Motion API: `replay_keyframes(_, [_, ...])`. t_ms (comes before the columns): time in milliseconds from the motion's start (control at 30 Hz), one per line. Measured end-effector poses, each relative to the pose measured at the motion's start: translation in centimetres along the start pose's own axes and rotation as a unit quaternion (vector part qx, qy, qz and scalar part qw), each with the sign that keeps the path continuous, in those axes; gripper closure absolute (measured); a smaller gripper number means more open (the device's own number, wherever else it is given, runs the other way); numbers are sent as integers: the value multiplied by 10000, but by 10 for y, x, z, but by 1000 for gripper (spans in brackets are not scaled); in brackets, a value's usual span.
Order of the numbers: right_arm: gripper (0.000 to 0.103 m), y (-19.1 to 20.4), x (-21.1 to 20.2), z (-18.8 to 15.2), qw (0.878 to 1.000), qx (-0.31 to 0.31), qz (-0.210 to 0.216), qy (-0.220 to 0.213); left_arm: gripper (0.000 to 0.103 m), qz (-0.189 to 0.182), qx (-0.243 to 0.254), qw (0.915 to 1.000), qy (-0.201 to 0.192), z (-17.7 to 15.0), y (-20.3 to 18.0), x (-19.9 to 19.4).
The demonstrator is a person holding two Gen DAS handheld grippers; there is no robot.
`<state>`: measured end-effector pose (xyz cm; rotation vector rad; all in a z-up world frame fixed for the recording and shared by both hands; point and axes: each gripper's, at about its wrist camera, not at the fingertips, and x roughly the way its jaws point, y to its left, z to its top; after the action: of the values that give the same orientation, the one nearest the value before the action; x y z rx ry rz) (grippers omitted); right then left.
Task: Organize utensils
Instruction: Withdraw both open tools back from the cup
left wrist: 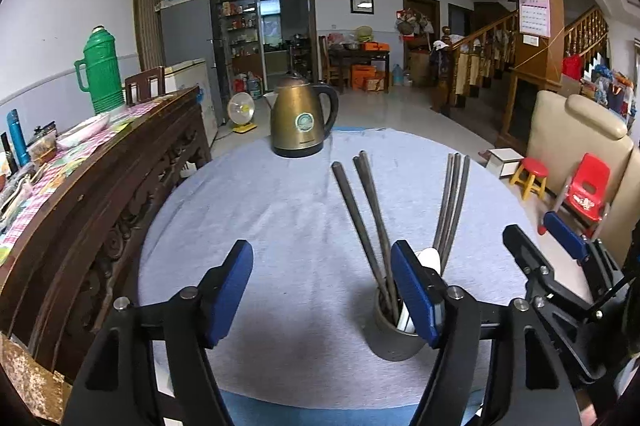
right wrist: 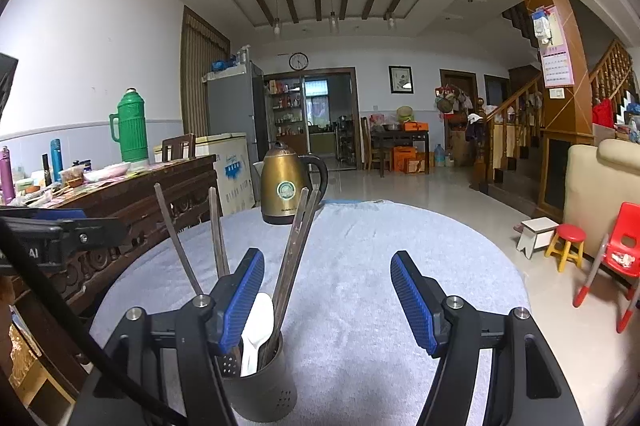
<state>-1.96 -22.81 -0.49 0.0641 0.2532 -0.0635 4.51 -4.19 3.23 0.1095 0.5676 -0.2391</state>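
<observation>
A dark round utensil holder (left wrist: 394, 340) stands on the grey-clothed round table (left wrist: 280, 209). It holds several long dark chopsticks (left wrist: 362, 214) and a white spoon (left wrist: 430, 258). My left gripper (left wrist: 322, 298) is open and empty, its right finger just in front of the holder. In the right wrist view the holder (right wrist: 266, 386) sits at lower left with the chopsticks (right wrist: 294, 258) and spoon (right wrist: 256, 326). My right gripper (right wrist: 328, 302) is open and empty, its left finger beside the holder. The right gripper also shows in the left wrist view (left wrist: 540, 234).
A gold electric kettle (left wrist: 300, 117) stands at the table's far edge. A carved wooden sideboard (left wrist: 100, 185) with a green thermos (left wrist: 100, 69) and clutter runs along the left. A beige sofa (left wrist: 576, 137), red stool (left wrist: 530, 175) and red child chair (left wrist: 586, 191) stand on the right.
</observation>
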Motion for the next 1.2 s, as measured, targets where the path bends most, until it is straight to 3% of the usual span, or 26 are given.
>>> replay_keyframes(367, [33, 7, 1, 9, 9980, -62, 84, 628, 20, 403, -127, 9986, 320, -7, 15, 3])
replay_keyframes(667, [28, 21, -25, 26, 9898, -316, 217, 1369, 17, 888, -227, 9947, 463, -12, 29, -9])
replay_keyframes(833, [28, 17, -44, 36, 9856, -41, 324, 1660, 16, 1070, -154, 9931, 463, -16, 30, -28])
replay_keyframes(1033, [26, 8, -64, 42, 9856, 150, 271, 1664, 15, 1057, -227, 9931, 462, -16, 34, -46])
replay_keyframes(1200, [25, 5, -69, 44, 9843, 322, 261, 1714, 15, 1275, -112, 9910, 391, -17, 34, -52])
